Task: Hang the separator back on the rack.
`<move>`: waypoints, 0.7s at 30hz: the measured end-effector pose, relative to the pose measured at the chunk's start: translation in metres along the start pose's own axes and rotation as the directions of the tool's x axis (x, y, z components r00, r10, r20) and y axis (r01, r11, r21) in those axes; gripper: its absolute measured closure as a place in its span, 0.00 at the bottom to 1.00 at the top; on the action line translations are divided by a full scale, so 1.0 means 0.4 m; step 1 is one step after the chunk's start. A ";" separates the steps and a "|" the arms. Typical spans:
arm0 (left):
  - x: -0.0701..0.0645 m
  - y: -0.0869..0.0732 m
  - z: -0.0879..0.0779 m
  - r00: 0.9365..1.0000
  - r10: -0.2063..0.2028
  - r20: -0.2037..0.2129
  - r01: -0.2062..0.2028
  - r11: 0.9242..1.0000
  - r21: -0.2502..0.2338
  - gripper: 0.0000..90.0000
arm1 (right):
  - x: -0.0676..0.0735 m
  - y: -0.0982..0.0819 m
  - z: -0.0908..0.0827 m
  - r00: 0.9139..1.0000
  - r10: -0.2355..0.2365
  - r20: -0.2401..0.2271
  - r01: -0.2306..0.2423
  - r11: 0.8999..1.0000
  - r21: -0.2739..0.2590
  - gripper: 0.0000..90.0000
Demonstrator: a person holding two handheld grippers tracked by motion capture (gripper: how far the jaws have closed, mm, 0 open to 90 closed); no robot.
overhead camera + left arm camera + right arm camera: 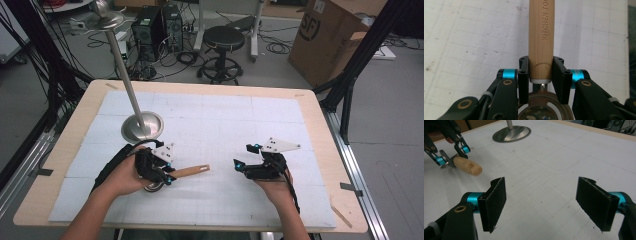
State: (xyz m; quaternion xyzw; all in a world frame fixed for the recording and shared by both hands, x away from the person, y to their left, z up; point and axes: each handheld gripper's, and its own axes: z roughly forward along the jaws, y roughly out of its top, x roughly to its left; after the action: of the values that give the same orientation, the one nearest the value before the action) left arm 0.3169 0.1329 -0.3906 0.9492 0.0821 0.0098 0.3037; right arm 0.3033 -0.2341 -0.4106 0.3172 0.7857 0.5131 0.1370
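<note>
The left gripper [541, 75] is clamped on the wooden-handled kitchen tool [541, 37], handle pointing out past its jaws: pickup looks done, placing remains. The right gripper [546, 205] gapes wide, empty, well apart from the tool.

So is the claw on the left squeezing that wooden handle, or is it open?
Shut. The left gripper has both black pads pressed against the wooden handle of a metal kitchen tool, with no gap on either side.
</note>
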 end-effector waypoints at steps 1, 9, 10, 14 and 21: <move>0.002 -0.001 -0.008 1.000 -0.007 0.004 0.007 1.000 -0.016 0.77 | 0.001 0.000 0.000 1.000 0.001 0.000 -0.001 1.000 -0.001 0.26; 0.011 -0.019 -0.078 0.999 -0.043 -0.026 0.039 0.992 -0.122 0.77 | 0.004 0.001 0.001 1.000 0.000 0.000 0.000 1.000 0.000 0.26; 0.012 -0.021 -0.086 0.999 -0.047 -0.028 0.043 0.990 -0.132 0.77 | 0.003 0.001 0.001 1.000 -0.001 -0.001 0.001 1.000 0.001 0.26; 0.016 -0.029 -0.128 0.997 -0.073 -0.035 0.065 0.977 -0.201 0.77 | 0.003 0.001 0.002 1.000 -0.002 -0.001 0.002 1.000 0.000 0.26; 0.019 -0.030 -0.184 0.996 -0.082 -0.042 0.066 0.955 -0.290 0.77 | 0.004 0.001 0.002 1.000 -0.003 -0.001 0.003 1.000 -0.002 0.26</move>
State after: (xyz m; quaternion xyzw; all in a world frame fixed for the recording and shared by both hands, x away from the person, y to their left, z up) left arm 0.3175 0.1861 -0.3378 0.8904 0.1235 0.0357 0.4366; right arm 0.3027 -0.2325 -0.4104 0.3157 0.7856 0.5140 0.1376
